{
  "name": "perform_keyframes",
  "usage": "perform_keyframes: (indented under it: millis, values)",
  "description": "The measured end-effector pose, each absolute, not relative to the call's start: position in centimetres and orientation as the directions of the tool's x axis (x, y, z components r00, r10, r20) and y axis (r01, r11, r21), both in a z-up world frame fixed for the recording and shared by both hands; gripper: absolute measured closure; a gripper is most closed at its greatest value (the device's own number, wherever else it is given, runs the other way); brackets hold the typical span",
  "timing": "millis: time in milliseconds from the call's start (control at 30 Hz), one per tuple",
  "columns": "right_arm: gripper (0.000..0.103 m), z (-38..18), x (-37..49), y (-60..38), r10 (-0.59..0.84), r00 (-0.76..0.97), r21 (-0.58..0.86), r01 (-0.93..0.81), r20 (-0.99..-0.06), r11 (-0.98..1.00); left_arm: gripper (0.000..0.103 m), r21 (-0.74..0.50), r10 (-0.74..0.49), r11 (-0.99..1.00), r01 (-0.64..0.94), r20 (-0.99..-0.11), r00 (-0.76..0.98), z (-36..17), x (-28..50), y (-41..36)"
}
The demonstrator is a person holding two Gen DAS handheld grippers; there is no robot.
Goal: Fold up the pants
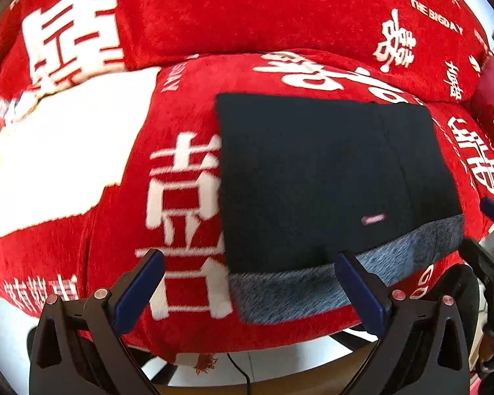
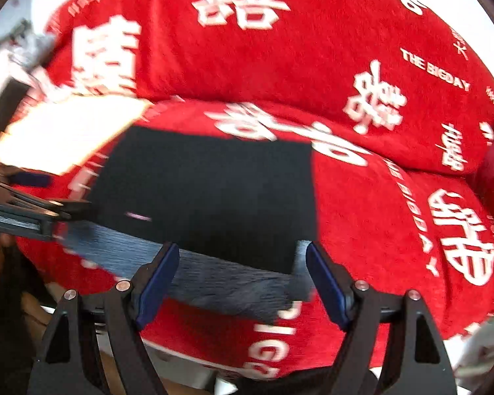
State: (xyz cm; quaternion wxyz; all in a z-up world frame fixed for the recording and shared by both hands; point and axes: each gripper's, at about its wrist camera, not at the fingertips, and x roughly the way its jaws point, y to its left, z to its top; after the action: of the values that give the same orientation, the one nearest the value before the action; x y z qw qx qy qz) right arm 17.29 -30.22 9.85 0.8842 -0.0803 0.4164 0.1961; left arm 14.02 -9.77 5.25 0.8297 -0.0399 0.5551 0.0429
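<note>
The black pants [image 1: 313,171] lie folded into a flat rectangle on the red seat, with the grey waistband [image 1: 345,276] along the front edge and a small pink label [image 1: 373,219] near it. My left gripper [image 1: 249,258] is open over the pants' front left corner and holds nothing. In the right wrist view the same pants [image 2: 207,191] and waistband [image 2: 214,279] lie under my right gripper [image 2: 243,250]. It is wide open over the band's right end, pads off the cloth. Each gripper shows at the edge of the other's view.
The seat is a sofa under a red cover [image 1: 187,322] with white characters, its back cushion [image 1: 247,16] rising behind. A bright white patch [image 1: 66,151] lies to the left, a dark red cushion [image 1: 490,105] to the right. Below the front edge are floor and a black cable [image 1: 240,368].
</note>
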Motion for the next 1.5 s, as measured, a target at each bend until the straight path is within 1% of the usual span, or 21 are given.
perform_keyframes:
  millis: [67,167,233,333,433,533,633,700,733,767,800,833,867,933,1000,1033,1100,1267,1367,1433,1500]
  values:
    - [0.021,9.0,17.1,-29.8,0.317,0.552,0.051,-0.442,-0.771,0.895,0.000,-0.020,0.026,0.991,-0.133,-0.942,0.334,3.5,14.2,-9.0]
    - [0.021,5.4,19.0,-30.4,0.291,0.472,0.107,-0.378,-0.832,0.920,0.000,-0.061,-0.015,0.988,-0.140,-0.950,0.312,2.1,14.4,-8.9]
    - [0.021,4.5,19.6,-31.2,0.306,0.458,0.149,-0.346,-0.834,0.926,0.000,-0.056,-0.013,0.990,-0.131,-0.950,0.312,2.3,14.3,-9.0]
    - [0.021,5.9,18.9,-31.1,0.300,0.476,0.119,-0.374,-0.827,0.920,0.000,-0.076,-0.028,0.988,-0.133,-0.942,0.334,3.7,14.0,-8.7]
    - [0.021,8.7,18.7,-31.7,0.325,0.536,0.109,-0.395,-0.779,0.912,0.000,-0.122,-0.055,0.981,-0.148,-0.918,0.393,5.6,14.8,-7.7]
    - [0.021,10.8,20.9,-31.7,0.330,0.588,0.080,-0.409,-0.738,0.909,0.000,-0.120,-0.037,0.977,-0.178,-0.912,0.409,6.3,17.8,-7.2]
    - [0.021,11.1,24.7,-30.9,0.311,0.618,0.046,-0.406,-0.722,0.913,0.000,-0.115,-0.029,0.973,-0.200,-0.921,0.389,6.0,21.6,-7.5]
    - [0.021,10.3,27.7,-30.2,0.319,0.598,0.073,-0.398,-0.735,0.915,0.000,-0.097,-0.015,0.970,-0.222,-0.939,0.345,4.6,24.0,-7.7]
    - [0.021,9.7,29.1,-29.8,0.319,0.578,0.089,-0.390,-0.751,0.917,0.000,-0.065,0.009,0.972,-0.225,-0.949,0.316,3.8,24.8,-7.9]
    - [0.021,8.8,30.3,-29.5,0.312,0.547,0.103,-0.379,-0.776,0.920,0.000,-0.036,0.027,0.976,-0.216,-0.959,0.282,2.7,25.5,-8.2]
    - [0.021,7.0,32.1,-29.3,0.265,0.486,0.096,-0.345,-0.833,0.934,0.000,-0.042,0.020,0.976,-0.214,-0.959,0.282,2.4,25.7,-8.4]
    - [0.021,5.5,33.3,-29.3,0.217,0.435,0.082,-0.307,-0.874,0.948,0.000,-0.065,0.001,0.975,-0.214,-0.955,0.297,2.5,25.6,-8.3]
    - [0.021,4.9,33.5,-29.6,0.209,0.422,0.086,-0.293,-0.882,0.952,0.000,-0.078,-0.012,0.975,-0.209,-0.954,0.298,2.8,25.3,-8.1]
    - [0.021,5.7,32.6,-31.2,0.233,0.454,0.116,-0.270,-0.860,0.956,0.000,-0.118,-0.055,0.975,-0.188,-0.950,0.309,3.7,23.8,-7.7]
    - [0.020,7.3,30.4,-34.0,0.285,0.497,0.182,-0.246,-0.820,0.952,0.000,-0.188,-0.121,0.969,-0.160,-0.928,0.354,4.7,21.5,-7.0]
    - [0.016,7.7,29.2,-35.5,0.294,0.515,0.197,-0.235,-0.805,0.952,0.000,-0.220,-0.156,0.965,-0.144,-0.919,0.363,4.9,20.4,-6.6]
    - [0.014,7.8,27.4,-38.4,0.288,0.529,0.204,-0.212,-0.798,0.956,0.000,-0.264,-0.207,0.957,-0.117,-0.909,0.362,4.7,18.9,-6.1]
    - [0.013,5.1,26.1,-41.6,0.388,0.425,0.340,-0.188,-0.818,0.921,0.000,-0.335,-0.287,0.936,-0.110,-0.905,0.313,2.0,18.6,-6.4]
    - [0.013,3.8,27.1,-40.9,0.503,0.381,0.461,-0.201,-0.776,0.864,0.000,-0.382,-0.336,0.918,-0.105,-0.892,0.303,1.4,19.2,-7.6]
    - [0.013,2.6,28.3,-39.4,0.543,0.337,0.489,-0.237,-0.769,0.840,0.000,-0.375,-0.343,0.925,-0.066,-0.895,0.285,0.9,19.8,-8.6]
    - [0.012,0.9,29.2,-37.7,0.543,0.278,0.485,-0.251,-0.793,0.838,0.000,-0.390,-0.356,0.918,-0.075,-0.891,0.281,0.3,20.3,-8.6]
